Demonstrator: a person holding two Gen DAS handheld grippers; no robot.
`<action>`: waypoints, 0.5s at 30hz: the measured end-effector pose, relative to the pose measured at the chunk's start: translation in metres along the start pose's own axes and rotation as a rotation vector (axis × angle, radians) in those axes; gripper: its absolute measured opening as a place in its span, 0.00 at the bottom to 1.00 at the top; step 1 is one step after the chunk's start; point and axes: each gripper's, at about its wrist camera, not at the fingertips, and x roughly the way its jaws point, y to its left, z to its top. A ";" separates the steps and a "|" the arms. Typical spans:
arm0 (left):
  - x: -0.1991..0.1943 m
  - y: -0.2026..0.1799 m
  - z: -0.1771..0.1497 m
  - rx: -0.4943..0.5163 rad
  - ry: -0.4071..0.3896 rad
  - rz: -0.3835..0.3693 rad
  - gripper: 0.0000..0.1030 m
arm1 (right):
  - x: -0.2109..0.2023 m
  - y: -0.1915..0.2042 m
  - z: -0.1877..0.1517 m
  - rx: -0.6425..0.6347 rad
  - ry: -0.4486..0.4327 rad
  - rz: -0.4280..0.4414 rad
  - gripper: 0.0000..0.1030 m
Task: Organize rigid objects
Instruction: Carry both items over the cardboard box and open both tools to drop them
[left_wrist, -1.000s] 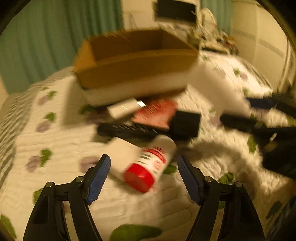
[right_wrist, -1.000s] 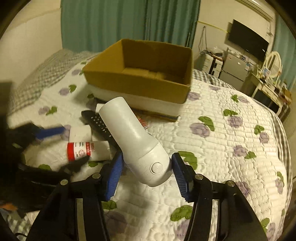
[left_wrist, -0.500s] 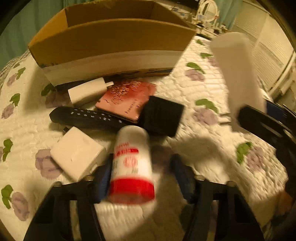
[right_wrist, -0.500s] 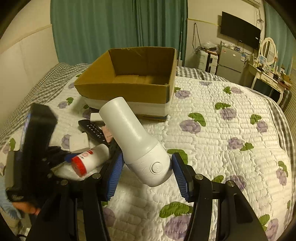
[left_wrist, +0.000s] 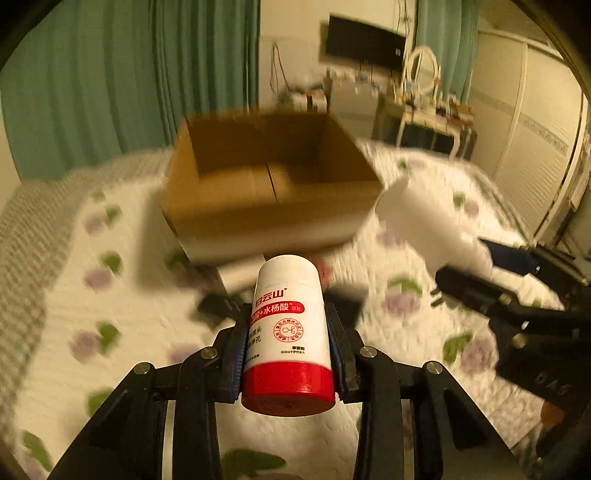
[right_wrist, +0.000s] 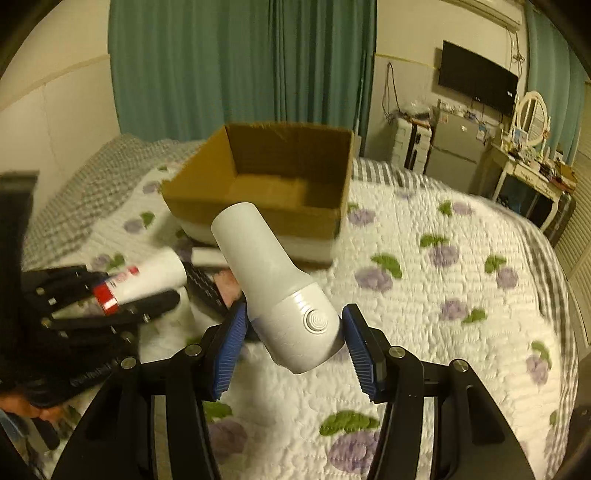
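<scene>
My left gripper (left_wrist: 288, 328) is shut on a white bottle with a red cap (left_wrist: 286, 332) and holds it above the quilt, pointing at an open, empty cardboard box (left_wrist: 266, 192). It also shows in the right wrist view (right_wrist: 144, 278). My right gripper (right_wrist: 293, 339) is shut on a white handheld device with a round button (right_wrist: 273, 288), lifted in front of the box (right_wrist: 266, 173). The device also shows at the right of the left wrist view (left_wrist: 432, 229).
A black remote (right_wrist: 205, 290), a pink item (right_wrist: 229, 286) and a white adapter (right_wrist: 207, 256) lie on the quilted bed (right_wrist: 443, 295) just in front of the box. A desk and TV stand at the far right.
My left gripper closed on the red-capped bottle and lifted it off the quilt toward the box. My right gripper kept hold of the white device.
</scene>
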 end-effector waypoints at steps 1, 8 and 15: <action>-0.006 0.003 0.011 0.003 -0.028 0.009 0.35 | -0.003 0.002 0.008 -0.019 -0.016 -0.013 0.51; -0.016 0.035 0.077 -0.003 -0.143 0.053 0.35 | 0.003 0.002 0.071 -0.085 -0.101 -0.059 0.51; 0.039 0.054 0.119 -0.002 -0.123 0.086 0.35 | 0.056 -0.013 0.116 -0.064 -0.100 -0.054 0.51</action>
